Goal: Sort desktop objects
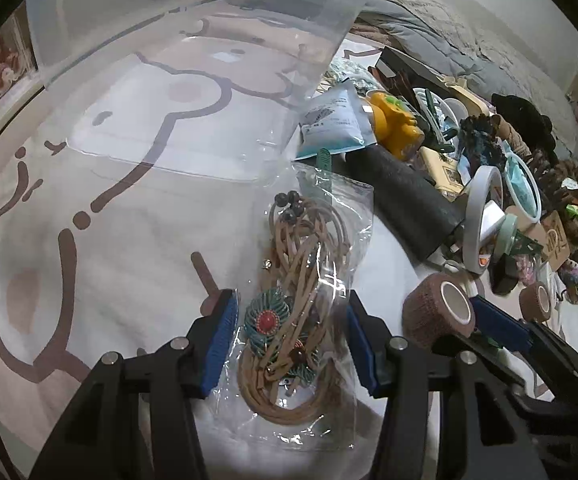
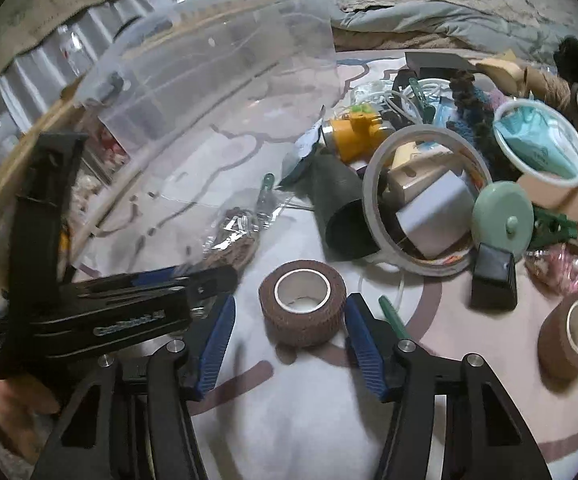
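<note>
The near and left part of the surface lies bare, giving open passage from the near side. Far left, a clear bin walls off that side. On the right a dense heap bars the way: a black tube, tape ring, yellow toy, green lid and black clip. A bagged necklace and a brown roll lie in the near middle, just apart; the left tool crowds the roll's left flank. A second roll stands near right, with bare surface between the rolls.
</note>
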`<state>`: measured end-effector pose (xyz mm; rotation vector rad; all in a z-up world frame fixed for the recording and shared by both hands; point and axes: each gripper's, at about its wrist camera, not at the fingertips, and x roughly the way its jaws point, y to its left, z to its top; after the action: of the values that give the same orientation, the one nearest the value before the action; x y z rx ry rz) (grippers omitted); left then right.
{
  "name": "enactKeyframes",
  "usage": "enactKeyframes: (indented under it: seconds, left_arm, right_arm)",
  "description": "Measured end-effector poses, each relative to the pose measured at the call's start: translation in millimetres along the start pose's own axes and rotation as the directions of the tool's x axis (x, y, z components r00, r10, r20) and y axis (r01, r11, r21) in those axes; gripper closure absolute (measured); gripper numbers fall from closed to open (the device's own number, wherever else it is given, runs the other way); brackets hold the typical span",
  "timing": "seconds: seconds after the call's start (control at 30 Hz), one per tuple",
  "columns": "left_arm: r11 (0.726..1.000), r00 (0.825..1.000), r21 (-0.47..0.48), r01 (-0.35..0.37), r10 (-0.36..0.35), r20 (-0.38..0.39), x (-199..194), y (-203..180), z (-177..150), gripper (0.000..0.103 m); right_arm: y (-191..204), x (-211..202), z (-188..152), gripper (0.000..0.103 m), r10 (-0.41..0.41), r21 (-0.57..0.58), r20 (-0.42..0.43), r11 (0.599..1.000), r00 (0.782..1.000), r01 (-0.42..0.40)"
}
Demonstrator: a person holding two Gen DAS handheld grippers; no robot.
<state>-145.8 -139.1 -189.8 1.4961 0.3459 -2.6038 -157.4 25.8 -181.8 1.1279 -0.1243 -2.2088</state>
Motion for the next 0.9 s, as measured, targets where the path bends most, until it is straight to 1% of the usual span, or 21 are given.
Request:
enactKeyframes:
  seconds: [0.13, 0.23, 0.4, 0.5, 0.7, 0.8, 0.9]
  left_arm:
    - [1.000, 1.000, 0.000, 0.001, -0.001, 0.000, 0, 0, 0, 0.050]
    - [1.000, 1.000, -0.003, 0.004, -0.004, 0.001, 1, 0, 0, 0.050]
    - [1.000, 1.000, -0.003, 0.005, -0.005, 0.003, 0, 1, 0, 0.050]
    - [1.000, 1.000, -0.004, 0.007, -0.007, 0.005, 0, 1, 0, 0.050]
    - [1.000, 1.000, 0.010, 0.030, -0.030, 0.010, -1, -3, -1, 0.050]
    - [0.998, 0.999, 0.036, 0.053, -0.053, 0.010, -2, -9, -3, 0.050]
    - [0.993, 0.996, 0.077, 0.091, -0.091, 0.003, -3, -22, -8, 0.050]
  right_arm:
    - [-6, 3, 3, 0.057, -0.026, 0.002, 0.015, 1.000, 1.000, 0.026]
    - [-9, 4, 6, 0.057, -0.012, 0.007, 0.019, 1.000, 1.000, 0.012]
    - [0, 3, 3, 0.058, -0.039, -0.024, 0.032, 0.999, 0.999, 0.040]
    - [0, -2, 3, 0.058, -0.033, -0.015, 0.041, 0.999, 0.999, 0.034]
    - [-2, -33, 4, 0.058, -0.040, -0.013, 0.070, 0.999, 0.997, 0.041]
    - [-9, -53, 0, 0.058, -0.071, -0.016, 0.069, 0.997, 0.995, 0.073]
    - [-21, -66, -7, 0.058, -0.126, 0.002, 0.055, 0.992, 0.991, 0.126]
